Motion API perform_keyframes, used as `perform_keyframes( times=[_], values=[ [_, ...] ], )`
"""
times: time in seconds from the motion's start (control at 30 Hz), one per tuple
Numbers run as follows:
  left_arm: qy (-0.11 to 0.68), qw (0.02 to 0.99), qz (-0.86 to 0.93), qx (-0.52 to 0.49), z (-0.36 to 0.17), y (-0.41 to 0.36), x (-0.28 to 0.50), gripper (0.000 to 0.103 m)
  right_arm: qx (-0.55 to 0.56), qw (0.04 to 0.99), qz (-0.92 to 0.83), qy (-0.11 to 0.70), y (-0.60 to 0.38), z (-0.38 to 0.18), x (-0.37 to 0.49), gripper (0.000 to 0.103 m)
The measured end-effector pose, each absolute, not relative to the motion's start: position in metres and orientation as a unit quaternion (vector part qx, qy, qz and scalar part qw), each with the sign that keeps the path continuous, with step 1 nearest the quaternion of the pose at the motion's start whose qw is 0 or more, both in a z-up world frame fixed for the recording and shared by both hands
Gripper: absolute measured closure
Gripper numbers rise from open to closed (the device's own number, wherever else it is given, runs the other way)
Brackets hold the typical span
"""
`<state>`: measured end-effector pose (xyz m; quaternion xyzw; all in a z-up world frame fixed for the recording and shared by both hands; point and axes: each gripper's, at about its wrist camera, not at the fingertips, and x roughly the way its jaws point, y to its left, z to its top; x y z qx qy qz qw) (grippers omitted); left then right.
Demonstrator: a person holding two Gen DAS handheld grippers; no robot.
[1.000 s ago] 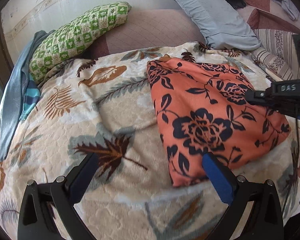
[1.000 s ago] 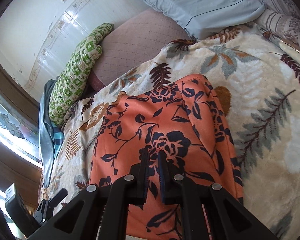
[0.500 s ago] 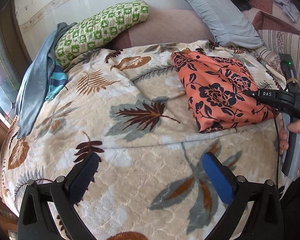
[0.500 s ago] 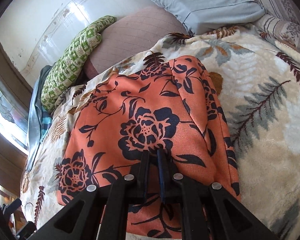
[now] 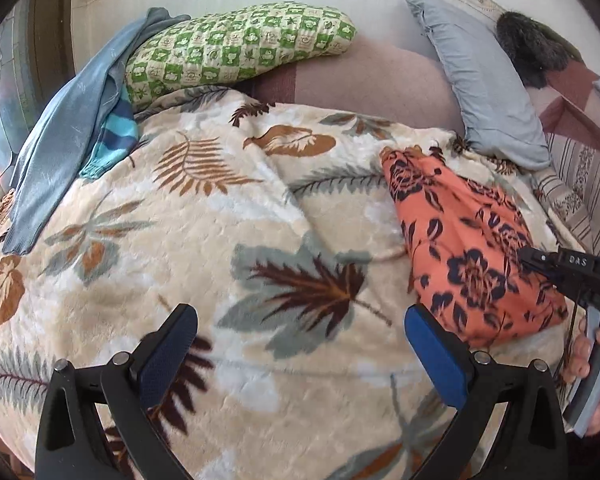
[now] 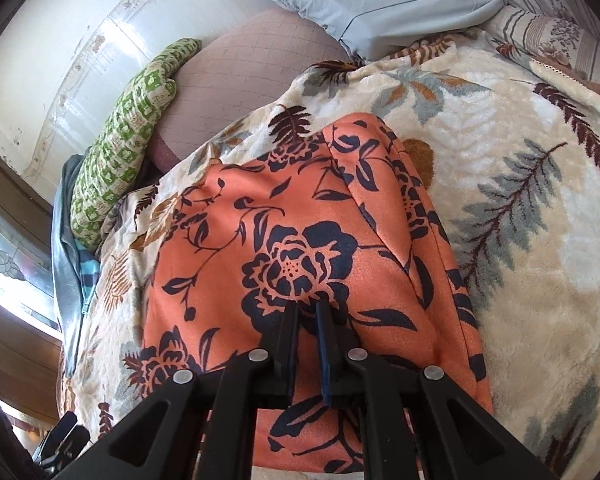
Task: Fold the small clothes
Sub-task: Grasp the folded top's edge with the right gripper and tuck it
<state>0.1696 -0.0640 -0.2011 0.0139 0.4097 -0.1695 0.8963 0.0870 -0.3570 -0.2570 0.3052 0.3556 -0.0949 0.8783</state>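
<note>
An orange garment with dark blue flowers [image 5: 464, 240] lies folded on the leaf-patterned blanket [image 5: 220, 240], right of centre in the left wrist view. It fills the middle of the right wrist view [image 6: 300, 248]. My left gripper [image 5: 300, 344] is open and empty, over the bare blanket to the left of the garment. My right gripper [image 6: 307, 312] is nearly shut, its fingers resting on top of the garment with a thin gap; I cannot tell whether cloth is pinched. It also shows in the left wrist view [image 5: 528, 258] at the garment's right edge.
A green checked pillow [image 5: 236, 52] and a grey-blue pillow [image 5: 480, 92] lie at the far end against the wall. Blue clothes [image 5: 72, 132] hang at the far left edge of the bed. A striped cover [image 5: 572, 184] lies at the right.
My left gripper pulled back from the garment and away to the left, then came a little closer again. My right gripper stayed shut-like on top of the garment with small shifts.
</note>
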Motion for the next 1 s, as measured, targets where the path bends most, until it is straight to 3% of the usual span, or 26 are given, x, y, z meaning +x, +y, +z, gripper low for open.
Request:
perform_keyframes(
  times=[0.2,0.4,0.5,0.6,0.83,1.0],
  values=[
    [0.407,0.886,-0.218,0.049,-0.203,-0.151,0.201,0.000,0.295,0.911,-0.053,0.283,-0.362,-0.214,0.104,0.090],
    [0.437,0.859,-0.246,0.101,-0.244,-0.194,0.207,0.000,0.327,0.885,-0.053,0.328,-0.390,-0.228,0.157,0.090],
    [0.430,0.856,-0.271,0.096,-0.249,-0.192,0.210,0.000,0.374,0.829,-0.053,0.412,-0.408,-0.275,0.180,0.090],
    [0.439,0.852,-0.272,0.086,-0.245,-0.190,0.217,0.000,0.420,0.814,-0.036,0.401,-0.422,-0.284,0.179,0.090],
    [0.426,0.863,-0.262,0.061,-0.238,-0.184,0.223,0.000,0.381,0.855,-0.043,0.349,-0.438,-0.250,0.180,0.090],
    [0.452,0.850,-0.269,0.048,-0.252,-0.186,0.227,0.000,0.407,0.821,-0.074,0.394,-0.464,-0.289,0.197,0.088]
  ],
)
